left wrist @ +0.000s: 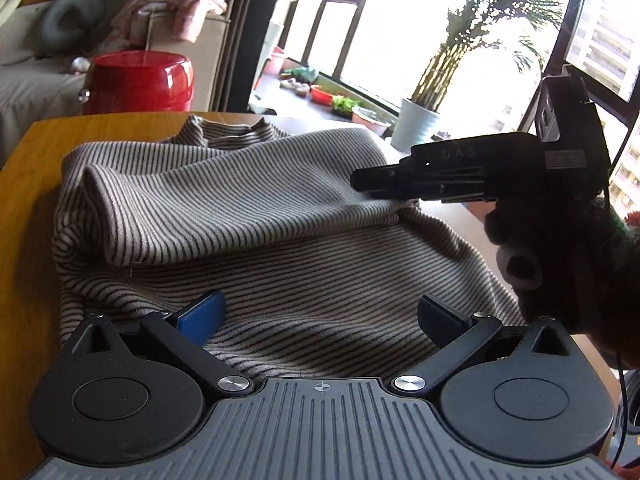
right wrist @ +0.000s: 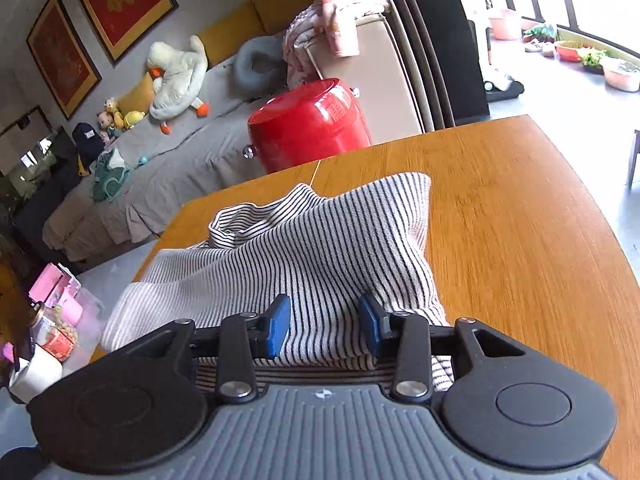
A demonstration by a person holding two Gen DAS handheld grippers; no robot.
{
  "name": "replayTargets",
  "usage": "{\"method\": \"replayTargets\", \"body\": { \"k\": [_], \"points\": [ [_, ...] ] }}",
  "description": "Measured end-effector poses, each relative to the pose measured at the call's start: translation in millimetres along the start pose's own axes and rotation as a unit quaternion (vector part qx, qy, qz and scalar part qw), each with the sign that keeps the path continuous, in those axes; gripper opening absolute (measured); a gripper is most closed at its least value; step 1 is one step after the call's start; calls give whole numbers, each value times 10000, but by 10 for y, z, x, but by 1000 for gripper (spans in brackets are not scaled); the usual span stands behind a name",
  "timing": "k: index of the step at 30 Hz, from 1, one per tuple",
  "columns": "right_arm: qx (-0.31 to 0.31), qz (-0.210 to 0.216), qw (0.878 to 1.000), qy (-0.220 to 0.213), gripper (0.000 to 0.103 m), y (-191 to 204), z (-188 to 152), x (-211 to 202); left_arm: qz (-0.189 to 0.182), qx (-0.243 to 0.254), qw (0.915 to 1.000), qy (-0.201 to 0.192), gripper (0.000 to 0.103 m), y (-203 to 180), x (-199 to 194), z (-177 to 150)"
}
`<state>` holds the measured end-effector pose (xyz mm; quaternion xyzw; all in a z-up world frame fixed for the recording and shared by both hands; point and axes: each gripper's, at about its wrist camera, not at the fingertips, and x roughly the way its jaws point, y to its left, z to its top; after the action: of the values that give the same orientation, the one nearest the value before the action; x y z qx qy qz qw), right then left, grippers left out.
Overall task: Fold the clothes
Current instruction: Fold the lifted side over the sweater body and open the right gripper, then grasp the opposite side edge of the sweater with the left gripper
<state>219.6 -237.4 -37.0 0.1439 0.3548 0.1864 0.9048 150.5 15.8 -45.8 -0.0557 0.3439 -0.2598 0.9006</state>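
A grey garment with thin dark stripes (left wrist: 240,220) lies crumpled on the wooden table (left wrist: 24,200). My left gripper (left wrist: 322,318) hovers open over its near edge, blue pads wide apart with only cloth beneath. My right gripper (left wrist: 356,182) comes in from the right, held by a gloved hand (left wrist: 560,260), and meets a raised fold. In the right wrist view, the right gripper (right wrist: 324,330) has the striped garment (right wrist: 320,248) bunched between its blue pads, with stripes pulling toward them. The collar end lies at the far side.
A red drum stool (right wrist: 312,124) stands just past the table's (right wrist: 520,220) far edge, with a sofa and pink laundry (right wrist: 340,20) behind. A potted plant (left wrist: 416,124) sits by the windows. Bare wood lies to the right of the garment in the right wrist view.
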Motion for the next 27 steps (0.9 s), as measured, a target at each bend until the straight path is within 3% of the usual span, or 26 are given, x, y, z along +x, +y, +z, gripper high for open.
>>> {"method": "replayTargets", "body": {
  "k": [1, 3, 4, 7, 9, 11, 14, 18, 25, 27],
  "points": [
    [-86, 72, 9999, -73, 63, 3, -24, -61, 7, 20, 10000, 11, 103, -5, 3, 0],
    [-443, 172, 9985, -266, 88, 84, -67, -225, 22, 60, 10000, 33, 103, -14, 8, 1],
    [-604, 192, 9973, -359, 92, 111, -97, -313, 35, -9, 10000, 13, 103, 2, -7, 6],
    [-902, 252, 9943, -519, 96, 115, -221, -515, 82, -385, 9991, -137, 103, 89, -107, 34],
    [-923, 240, 9939, -558, 98, 57, -319, -569, 193, -534, 9974, -440, 102, 127, -264, 65],
    [-872, 268, 9944, -526, 98, -18, -417, -572, 490, -581, 9940, -786, 99, 168, -409, 123],
    [-743, 286, 9962, -365, 100, -69, -518, -484, 1133, -639, 9859, -1050, 86, 274, -519, 215],
    [-725, 330, 9962, -346, 103, -67, -512, -455, 1685, -870, 9780, -870, 65, 512, -484, 288],
    [-849, 295, 9957, -222, 103, -24, -530, -415, 1973, -766, 9747, -717, 58, 618, -365, 351],
    [-816, 306, 9961, -169, 103, -30, -526, -397, 2062, -675, 9738, -677, 52, 608, -291, 402]
  ]
}}
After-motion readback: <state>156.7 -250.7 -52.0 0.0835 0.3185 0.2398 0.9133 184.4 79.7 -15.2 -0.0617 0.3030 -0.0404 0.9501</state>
